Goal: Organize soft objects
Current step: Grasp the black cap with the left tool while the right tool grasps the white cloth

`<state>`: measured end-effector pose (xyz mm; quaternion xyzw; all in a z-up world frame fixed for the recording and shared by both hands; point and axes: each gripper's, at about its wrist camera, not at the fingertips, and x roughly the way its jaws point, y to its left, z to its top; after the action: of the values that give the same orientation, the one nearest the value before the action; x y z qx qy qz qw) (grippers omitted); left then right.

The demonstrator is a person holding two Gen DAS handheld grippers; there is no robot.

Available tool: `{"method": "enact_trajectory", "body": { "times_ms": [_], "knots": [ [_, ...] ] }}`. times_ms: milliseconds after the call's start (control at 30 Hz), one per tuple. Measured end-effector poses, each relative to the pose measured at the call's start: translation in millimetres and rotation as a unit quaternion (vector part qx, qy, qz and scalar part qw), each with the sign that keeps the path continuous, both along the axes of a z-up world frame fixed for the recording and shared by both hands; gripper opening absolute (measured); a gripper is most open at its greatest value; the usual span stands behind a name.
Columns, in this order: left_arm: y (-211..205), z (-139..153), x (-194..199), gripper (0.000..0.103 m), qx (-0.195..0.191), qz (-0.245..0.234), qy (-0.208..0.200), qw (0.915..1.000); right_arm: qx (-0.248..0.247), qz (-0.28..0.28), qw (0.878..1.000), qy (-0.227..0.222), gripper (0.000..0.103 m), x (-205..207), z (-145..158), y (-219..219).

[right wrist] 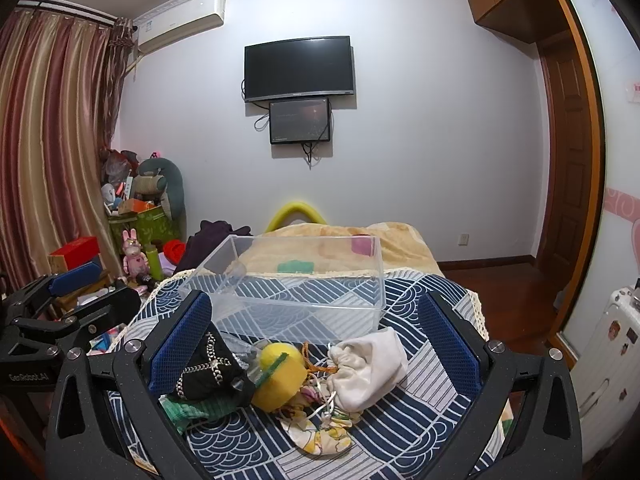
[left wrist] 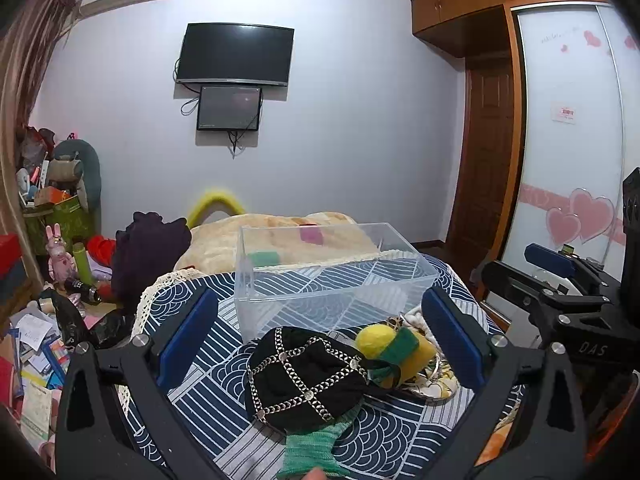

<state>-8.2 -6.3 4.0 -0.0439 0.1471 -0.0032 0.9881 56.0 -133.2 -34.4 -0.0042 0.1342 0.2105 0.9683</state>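
A clear plastic box point(left wrist: 332, 276) point(right wrist: 296, 280) stands empty on a blue patterned cloth point(left wrist: 224, 360) point(right wrist: 400, 420). In front of it lies a pile of soft things: a black chain-trimmed pouch point(left wrist: 304, 376) point(right wrist: 204, 372), a yellow felt toy with a green band point(left wrist: 394, 350) point(right wrist: 280, 376), a green knit piece point(left wrist: 312, 448) point(right wrist: 180, 408), a white drawstring bag point(right wrist: 368, 368) and a floral pouch point(right wrist: 320, 432). My left gripper point(left wrist: 320, 340) is open, jaws either side of the black pouch and toy. My right gripper point(right wrist: 316, 340) is open around the pile.
A beige blanket point(left wrist: 256, 236) point(right wrist: 400, 240) lies behind the box. A dark garment point(left wrist: 148, 256) sits at the left. Clutter covers the floor at left point(left wrist: 36, 352). A wardrobe point(left wrist: 568, 140) and a door point(right wrist: 568, 152) stand at right, a white suitcase point(right wrist: 608, 360) beside them.
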Motion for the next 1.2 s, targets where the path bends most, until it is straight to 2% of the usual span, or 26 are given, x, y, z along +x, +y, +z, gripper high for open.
{"method": "enact_trajectory", "body": {
  "times_ms": [300, 333, 367, 400, 433, 500, 600, 700, 1000, 1033, 1100, 1200],
  "knots": [
    [10.5, -15.8, 14.1, 0.103, -0.014, -0.012, 0.029, 0.9994, 0.000, -0.009, 1.000, -0.008, 0.103, 6.5, -8.7, -6.9],
    [12.5, -18.8, 15.9, 0.102, -0.018, -0.012, 0.033, 0.9992, -0.002, -0.010, 1.000, -0.005, 0.103, 8.9, -9.9, -7.8],
    [14.4, -21.5, 18.8, 0.096, -0.022, -0.011, 0.038, 0.9990, -0.003, -0.011, 1.000, 0.000, 0.102, 12.4, -12.3, -8.9],
    [16.3, -25.4, 24.0, 0.087, -0.025, -0.012, 0.048, 0.9985, -0.002, -0.012, 1.000, 0.005, 0.099, 14.9, -14.0, -10.0],
    [17.0, -28.6, 28.1, 0.083, -0.026, -0.013, 0.057, 0.9980, -0.001, -0.012, 1.000, 0.013, 0.096, 19.1, -17.3, -11.6],
    [19.1, -36.7, 37.9, 0.080, -0.030, -0.013, 0.076, 0.9966, -0.001, -0.013, 0.999, 0.030, 0.086, 27.2, -23.7, -13.6],
    [22.2, -50.3, 50.5, 0.076, -0.034, -0.009, 0.095, 0.9948, -0.003, -0.016, 0.998, 0.063, 0.081, 41.9, -36.7, -17.0],
    [24.9, -64.3, 63.0, 0.074, -0.041, -0.010, 0.119, 0.9920, -0.006, -0.022, 0.996, 0.084, 0.075, 50.5, -46.1, -20.3],
    [33.2, -97.5, 87.6, 0.074, -0.067, -0.013, 0.168, 0.9835, -0.025, -0.034, 0.989, 0.140, 0.074, 69.8, -70.3, -19.9],
    [32.9, -100.5, 89.4, 0.074, -0.069, -0.014, 0.170, 0.9829, -0.025, -0.033, 0.988, 0.146, 0.072, 71.5, -72.3, -20.8],
    [32.7, -104.5, 90.6, 0.074, -0.073, -0.016, 0.174, 0.9820, -0.026, -0.032, 0.987, 0.156, 0.059, 74.2, -76.7, -21.9],
    [30.2, -107.3, 90.3, 0.069, -0.069, -0.019, 0.172, 0.9824, -0.023, -0.024, 0.983, 0.179, 0.052, 79.9, -84.3, -24.5]
  ]
}}
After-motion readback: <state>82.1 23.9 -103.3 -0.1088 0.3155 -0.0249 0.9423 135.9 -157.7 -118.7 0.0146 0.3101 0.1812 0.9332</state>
